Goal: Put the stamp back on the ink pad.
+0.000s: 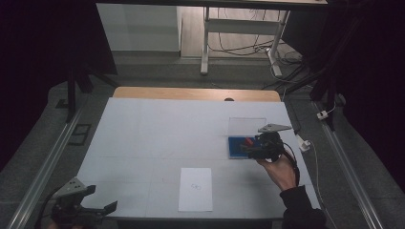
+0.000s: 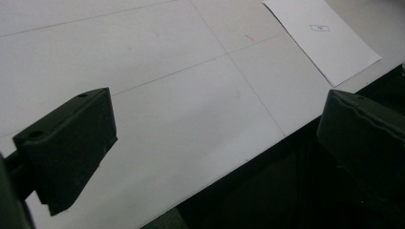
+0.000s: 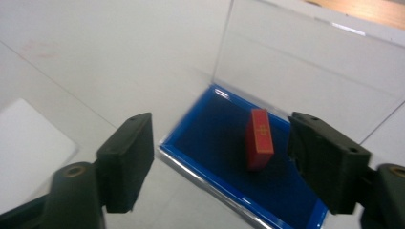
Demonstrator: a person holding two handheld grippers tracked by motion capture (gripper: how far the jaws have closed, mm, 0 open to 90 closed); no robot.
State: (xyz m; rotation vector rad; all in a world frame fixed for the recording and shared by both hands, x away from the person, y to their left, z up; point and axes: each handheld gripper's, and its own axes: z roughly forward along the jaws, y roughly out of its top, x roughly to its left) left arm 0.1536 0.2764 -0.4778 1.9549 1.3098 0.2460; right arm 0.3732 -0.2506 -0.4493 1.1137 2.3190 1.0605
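A small red block (image 3: pixel 259 138) stands on edge in a shallow blue tray (image 3: pixel 210 138), whose clear lid (image 3: pixel 305 57) stands upright at its far side. My right gripper (image 3: pixel 222 143) hovers over the tray with its jaws wide apart, one on each side of the block and neither touching it. In the high view the right gripper (image 1: pixel 248 144) is at the right of the table over the blue tray (image 1: pixel 233 149), held by a hand (image 1: pixel 282 174). My left gripper (image 1: pixel 102 201) waits at the table's near left corner, open and empty (image 2: pixel 215 129).
A white sheet of paper (image 1: pixel 196 188) with a small printed mark lies near the front edge, also visible in the left gripper view (image 2: pixel 325 38). White covering (image 1: pixel 157 138) spans the table; a wooden strip (image 1: pixel 191 93) runs along its far edge.
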